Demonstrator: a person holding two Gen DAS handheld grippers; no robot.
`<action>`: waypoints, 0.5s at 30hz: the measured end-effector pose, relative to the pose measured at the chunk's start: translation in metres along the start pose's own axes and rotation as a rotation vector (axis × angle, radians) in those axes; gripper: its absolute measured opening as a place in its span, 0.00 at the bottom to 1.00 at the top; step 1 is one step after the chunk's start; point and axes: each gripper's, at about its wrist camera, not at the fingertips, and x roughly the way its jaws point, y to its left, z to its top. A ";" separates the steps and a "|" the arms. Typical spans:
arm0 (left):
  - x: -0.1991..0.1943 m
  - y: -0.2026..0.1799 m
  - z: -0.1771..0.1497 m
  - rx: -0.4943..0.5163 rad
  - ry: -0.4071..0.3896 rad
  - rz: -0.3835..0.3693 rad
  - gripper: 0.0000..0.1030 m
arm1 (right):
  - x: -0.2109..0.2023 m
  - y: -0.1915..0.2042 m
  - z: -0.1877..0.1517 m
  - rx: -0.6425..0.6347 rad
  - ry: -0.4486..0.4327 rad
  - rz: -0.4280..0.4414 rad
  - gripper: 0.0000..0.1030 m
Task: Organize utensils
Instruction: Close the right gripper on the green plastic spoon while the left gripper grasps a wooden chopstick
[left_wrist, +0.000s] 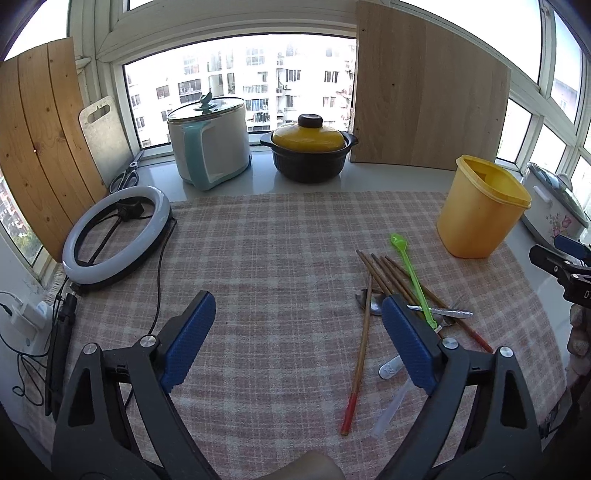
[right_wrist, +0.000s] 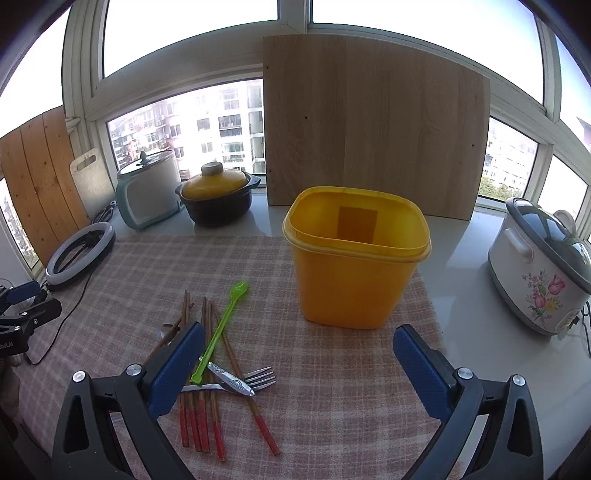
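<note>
A pile of utensils lies on the checked cloth: several red-tipped wooden chopsticks (right_wrist: 201, 417) (left_wrist: 360, 354), a green plastic spoon (right_wrist: 221, 325) (left_wrist: 410, 269), a metal fork (right_wrist: 258, 378) and metal spoons (left_wrist: 371, 301). An empty yellow tub (right_wrist: 354, 258) (left_wrist: 480, 210) stands upright behind them. My left gripper (left_wrist: 299, 317) is open and empty, left of the pile. My right gripper (right_wrist: 299, 347) is open and empty in front of the tub, its left finger over the chopsticks. The right gripper also shows at the left wrist view's right edge (left_wrist: 561, 262).
A ring light (left_wrist: 114, 232) with its cable lies at the cloth's left. A white-teal cooker (left_wrist: 210, 140), a yellow-lidded black pot (left_wrist: 308, 147), a wooden board (right_wrist: 373, 140) and a floral rice cooker (right_wrist: 539, 262) stand along the window sill.
</note>
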 end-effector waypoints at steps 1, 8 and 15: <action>0.006 0.000 -0.001 -0.006 0.019 -0.023 0.83 | 0.005 0.002 0.000 -0.015 0.026 0.009 1.00; 0.048 0.006 -0.006 -0.075 0.162 -0.170 0.53 | 0.032 0.022 0.007 -0.082 0.106 0.105 0.89; 0.074 -0.004 -0.010 -0.061 0.243 -0.255 0.38 | 0.077 0.046 0.017 -0.088 0.238 0.199 0.64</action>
